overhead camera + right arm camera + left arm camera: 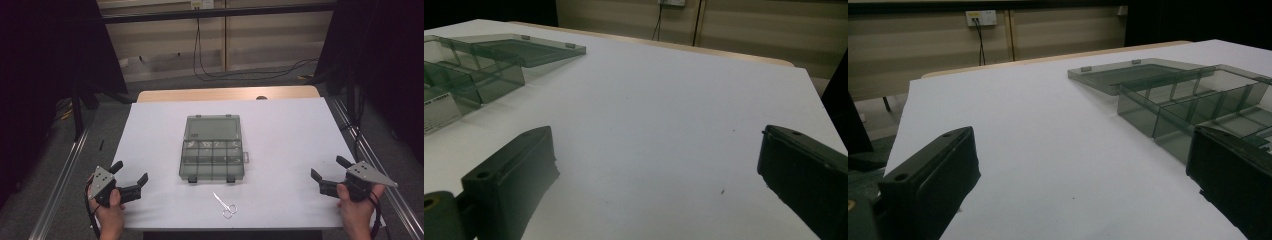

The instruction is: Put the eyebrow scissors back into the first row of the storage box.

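A smoky clear plastic organizer box [212, 148] lies open in the middle of the white table, its lid folded flat toward the far side. Its divided compartments [1198, 102] show at the right of the left gripper view, and the box [469, 70] sits at the upper left of the right gripper view. Small scissors [226, 205] lie near the front edge, just in front of the box. My left gripper [131, 172] rests open at the front left with nothing between its jaws. At the front right, my right gripper [330, 168] is open and holds nothing.
The white table top [285, 130] has bare room on both sides of the box. A wooden edge [225, 94] runs along the far side. Metal rails [65, 170] flank the table, and cables [240, 75] lie on the floor beyond.
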`<control>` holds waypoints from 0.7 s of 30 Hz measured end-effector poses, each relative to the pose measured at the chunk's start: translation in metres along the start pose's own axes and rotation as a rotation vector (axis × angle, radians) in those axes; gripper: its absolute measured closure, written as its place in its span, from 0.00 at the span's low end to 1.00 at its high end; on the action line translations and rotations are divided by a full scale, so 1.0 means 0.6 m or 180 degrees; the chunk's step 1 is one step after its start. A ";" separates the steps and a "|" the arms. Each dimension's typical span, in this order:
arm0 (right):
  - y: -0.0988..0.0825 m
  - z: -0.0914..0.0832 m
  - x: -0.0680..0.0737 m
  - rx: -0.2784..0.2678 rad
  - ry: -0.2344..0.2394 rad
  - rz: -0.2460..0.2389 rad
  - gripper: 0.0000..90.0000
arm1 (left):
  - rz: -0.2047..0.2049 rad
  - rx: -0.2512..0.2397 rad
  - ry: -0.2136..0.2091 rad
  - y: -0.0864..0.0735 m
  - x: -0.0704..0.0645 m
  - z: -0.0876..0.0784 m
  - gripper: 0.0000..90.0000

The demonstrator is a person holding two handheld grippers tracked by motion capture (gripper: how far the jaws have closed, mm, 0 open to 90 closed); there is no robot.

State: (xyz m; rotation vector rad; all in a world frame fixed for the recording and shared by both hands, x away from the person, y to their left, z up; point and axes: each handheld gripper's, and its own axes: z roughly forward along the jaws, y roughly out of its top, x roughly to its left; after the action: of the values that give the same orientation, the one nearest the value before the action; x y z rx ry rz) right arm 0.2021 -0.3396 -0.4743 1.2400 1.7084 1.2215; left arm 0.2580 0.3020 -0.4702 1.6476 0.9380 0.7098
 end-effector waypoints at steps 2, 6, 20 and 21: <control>0.001 -0.002 0.000 -0.0015 0.0022 0.0006 0.02 | 0.0037 0.0034 0.0006 0.000 -0.001 0.002 0.01; 0.002 -0.006 -0.001 -0.0029 0.0061 0.0044 0.03 | 0.0070 0.0035 -0.0012 0.000 -0.004 0.004 0.01; 0.037 0.002 0.043 0.0086 0.0372 -0.0124 0.02 | 0.0104 0.0026 -0.0026 -0.003 -0.005 0.001 0.01; 0.041 0.003 0.048 0.0096 0.0413 -0.0160 0.02 | 0.0087 0.0019 -0.0024 -0.003 -0.006 0.001 0.01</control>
State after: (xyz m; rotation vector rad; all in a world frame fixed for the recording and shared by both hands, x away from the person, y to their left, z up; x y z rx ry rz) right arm 0.2025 -0.3092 -0.4514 1.1501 1.8464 1.2746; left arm 0.2562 0.2991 -0.4719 1.6701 0.9146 0.7194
